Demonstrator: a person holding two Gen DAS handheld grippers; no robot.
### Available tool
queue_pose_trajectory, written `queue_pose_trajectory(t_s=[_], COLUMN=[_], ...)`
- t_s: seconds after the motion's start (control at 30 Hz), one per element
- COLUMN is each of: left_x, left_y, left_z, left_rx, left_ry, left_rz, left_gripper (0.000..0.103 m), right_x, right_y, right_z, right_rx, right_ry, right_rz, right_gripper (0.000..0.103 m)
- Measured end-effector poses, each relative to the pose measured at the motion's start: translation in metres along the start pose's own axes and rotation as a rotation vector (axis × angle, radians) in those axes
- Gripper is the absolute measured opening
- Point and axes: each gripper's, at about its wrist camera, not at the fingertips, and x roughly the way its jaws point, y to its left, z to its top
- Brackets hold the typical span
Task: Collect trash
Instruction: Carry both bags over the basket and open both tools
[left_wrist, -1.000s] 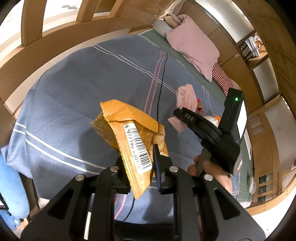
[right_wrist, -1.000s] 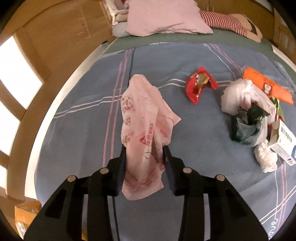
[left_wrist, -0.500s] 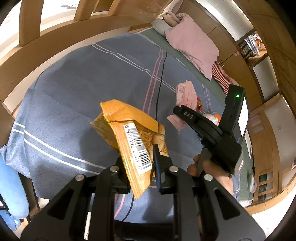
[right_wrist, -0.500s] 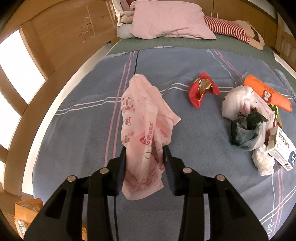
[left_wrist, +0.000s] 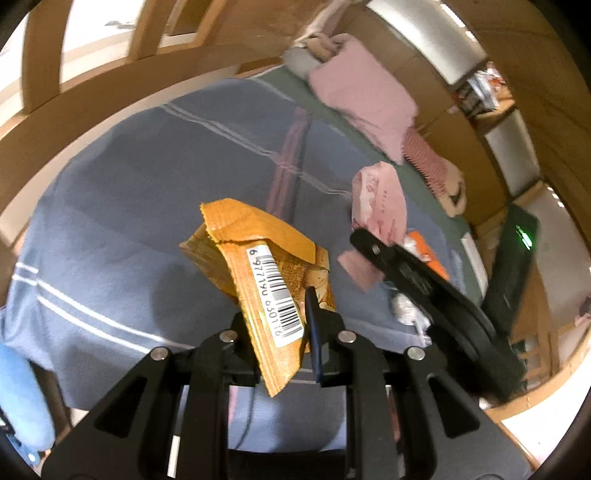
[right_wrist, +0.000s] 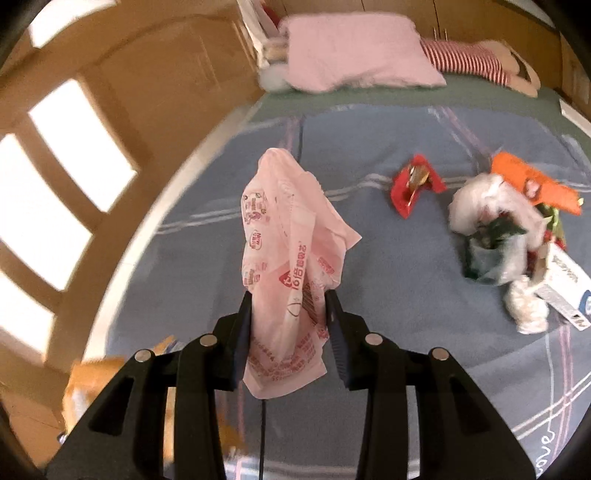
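Observation:
My left gripper (left_wrist: 275, 306) is shut on an orange snack wrapper (left_wrist: 258, 266) with a white barcode strip, held above the blue bedspread (left_wrist: 129, 206). My right gripper (right_wrist: 290, 306) is shut on a pink printed plastic bag (right_wrist: 291, 236) that stands up between its fingers. In the left wrist view the right gripper (left_wrist: 373, 243) shows as a dark blurred body at right with the pink bag (left_wrist: 376, 199) at its tip. More trash lies on the bed: a red wrapper (right_wrist: 413, 184), a white and green bag heap (right_wrist: 491, 229), an orange packet (right_wrist: 532, 181) and a white box (right_wrist: 565, 288).
A pink pillow (right_wrist: 354, 51) and a striped soft toy (right_wrist: 472, 62) lie at the head of the bed. A wooden rail with bright window panes (right_wrist: 55, 177) runs along the left. A cardboard-coloured object (right_wrist: 92, 380) sits low left beside the bed, blurred.
The right gripper has risen and drawn back with the pink bag, so the bed looks farther below it. The left gripper holds the orange wrapper in much the same place.

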Motion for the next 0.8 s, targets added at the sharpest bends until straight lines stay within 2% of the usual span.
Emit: queue_pose_trajectory(t_s=[0.17, 0.23, 0.27, 0.37, 0.43, 0.47, 0.57, 0.67, 0.77, 0.8], left_x=[0.002, 0.001, 0.001, 0.0, 0.0, 0.0, -0.002, -0.003, -0.003, -0.003], left_y=[-0.005, -0.013, -0.018, -0.041, -0.058, -0.07, -0.105, -0.152, -0.183, -0.195], left_z=[-0.003, -0.004, -0.005, -0.015, -0.023, -0.031, -0.053, -0.093, -0.13, -0.148], left_rx=[-0.007, 0.02, 0.034, 0.088, 0.118, 0.136, 0.214, 0.334, 0.443, 0.494], left_ry=[0.031, 0.03, 0.029, 0.036, 0.052, 0.068, 0.108, 0.188, 0.263, 0.296], left_rz=[-0.156, -0.196, -0.219, -0.336, -0.408, -0.452, -0.538, -0.628, -0.674, -0.692], left_gripper=[0.02, 0.02, 0.02, 0.02, 0.02, 0.02, 0.02, 0.02, 0.02, 0.02], right_x=[-0.058, -0.086, -0.114, -0.157, -0.188, -0.215, -0.255, -0.291, -0.311, -0.316], right_y=[-0.024, -0.034, -0.044, -0.061, -0.079, -0.098, -0.128, -0.164, -0.188, -0.199], right_z=[-0.018, -0.023, -0.028, -0.039, -0.05, -0.06, -0.082, -0.122, -0.159, -0.176], right_rx=[0.08, 0.101, 0.111, 0.103, 0.106, 0.104, 0.09, 0.098, 0.135, 0.18], right_ry=[-0.046, -0.07, -0.102, -0.131, -0.138, -0.147, -0.13, -0.034, 0.029, 0.059], right_rz=[0.085, 0.112, 0.127, 0.123, 0.09, 0.037, -0.086, -0.23, -0.309, -0.319], right_gripper=[0.039, 0.039, 0.039, 0.039, 0.039, 0.039, 0.039, 0.039, 0.04, 0.046])
